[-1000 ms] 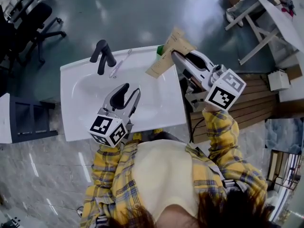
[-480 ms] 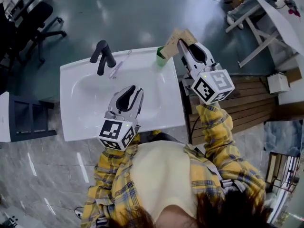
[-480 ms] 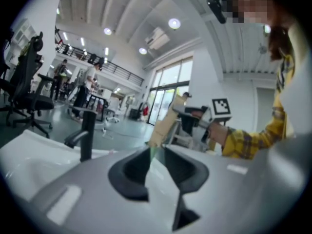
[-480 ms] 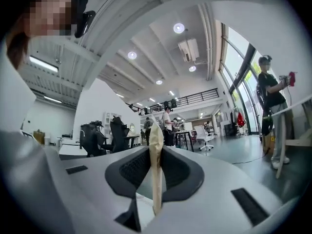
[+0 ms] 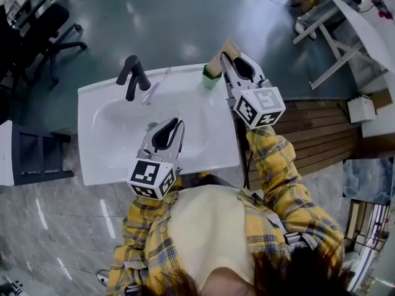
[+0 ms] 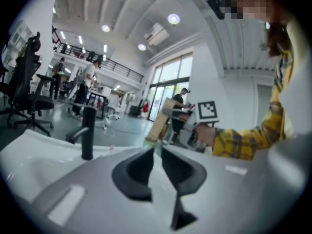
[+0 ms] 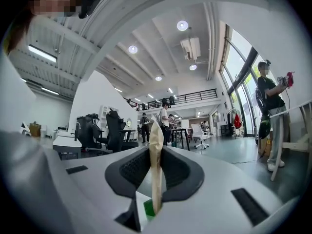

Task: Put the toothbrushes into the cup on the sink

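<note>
A white sink carries a black tap, and a pale toothbrush lies on the rim beside the tap. A green cup stands at the sink's back right corner. My right gripper is shut on a flat tan toothbrush pack right above the cup. In the right gripper view the pack stands edge-on between the jaws, with the green cup below. My left gripper hovers over the basin. Its jaws are closing to a slim gap with nothing between them.
Black office chairs stand on the grey floor beyond the sink, and a dark cabinet sits at its left. A slatted wooden platform lies to the right, with white table legs beyond. A person stands far right.
My right gripper has carried the tan pack left until it is over the green cup. The left gripper's jaws have drawn from wide apart to nearly together over the basin.
</note>
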The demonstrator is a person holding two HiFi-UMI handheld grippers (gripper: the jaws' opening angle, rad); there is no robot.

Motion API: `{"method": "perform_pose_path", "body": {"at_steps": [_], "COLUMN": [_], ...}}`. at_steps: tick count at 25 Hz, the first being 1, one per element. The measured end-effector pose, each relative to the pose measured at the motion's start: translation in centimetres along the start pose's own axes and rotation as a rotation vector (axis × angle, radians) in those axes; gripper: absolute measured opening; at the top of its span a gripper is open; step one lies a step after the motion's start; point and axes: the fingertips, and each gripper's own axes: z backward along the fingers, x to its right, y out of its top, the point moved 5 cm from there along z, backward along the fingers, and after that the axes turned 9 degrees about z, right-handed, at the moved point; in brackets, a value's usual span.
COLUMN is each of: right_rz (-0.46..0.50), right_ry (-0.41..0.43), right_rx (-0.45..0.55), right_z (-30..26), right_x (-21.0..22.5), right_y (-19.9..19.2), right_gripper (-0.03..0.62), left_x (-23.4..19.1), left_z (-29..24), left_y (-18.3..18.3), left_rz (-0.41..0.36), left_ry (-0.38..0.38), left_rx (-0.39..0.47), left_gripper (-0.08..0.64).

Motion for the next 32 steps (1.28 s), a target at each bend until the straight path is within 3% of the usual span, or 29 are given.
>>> {"method": "perform_pose_path", "body": {"at_steps": [16,32], "right_rz": [0.014,0.069], "right_ry": [0.021,0.091], "right_rx": [-0.131,-0.204], "right_z": [-1.7,-2.0], "right_x": [-1.4,-3.0], "right_y": [-4.9,-6.1], "right_gripper": [0.067,0.068], "left_x": [-1.0,-1.2], "left_z": [0.6,0.5], "left_y": [-0.2,-0.4], "left_rz": [0.017,0.023], "left_ry": [0.030,0.032], "left_rx": [-0.018,-0.022], "left_gripper": [0.052,0.052]}}
